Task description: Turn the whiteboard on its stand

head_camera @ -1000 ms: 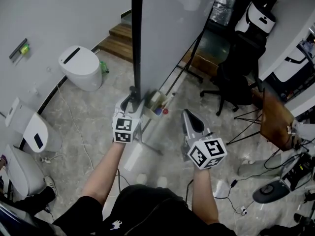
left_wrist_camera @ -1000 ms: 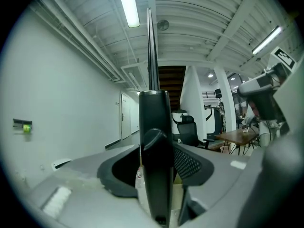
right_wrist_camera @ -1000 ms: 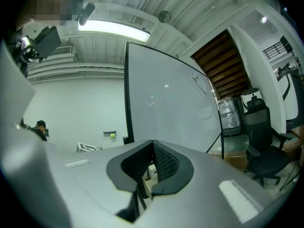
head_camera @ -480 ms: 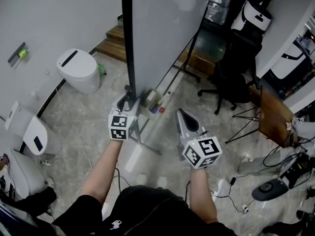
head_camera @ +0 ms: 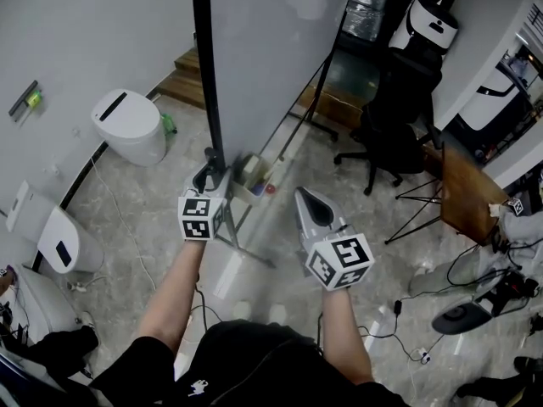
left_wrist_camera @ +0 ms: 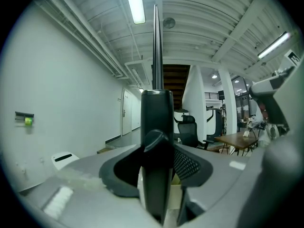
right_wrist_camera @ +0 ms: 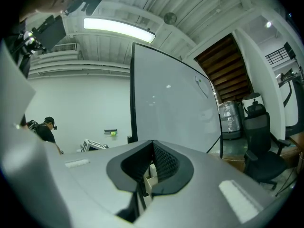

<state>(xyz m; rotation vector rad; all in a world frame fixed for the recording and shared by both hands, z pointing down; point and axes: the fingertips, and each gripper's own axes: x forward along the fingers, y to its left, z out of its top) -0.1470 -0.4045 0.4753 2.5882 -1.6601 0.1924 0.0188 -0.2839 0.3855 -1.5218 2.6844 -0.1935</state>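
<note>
At the upright edge of the whiteboard (head_camera: 265,58), the left tongs (head_camera: 209,174) clamp it; the right tongs (head_camera: 307,204), apparently closed empty, hang alongside.

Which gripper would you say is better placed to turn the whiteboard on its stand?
Left, I think. The left gripper has its jaws clamped on the whiteboard's black frame, while the right gripper hangs apart from it, jaws together on nothing.

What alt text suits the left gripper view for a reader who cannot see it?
The left gripper is shut on the black edge of the upright whiteboard, which rises toward the ceiling light. A white wall stands left; an office chair and wooden table behind.
</note>
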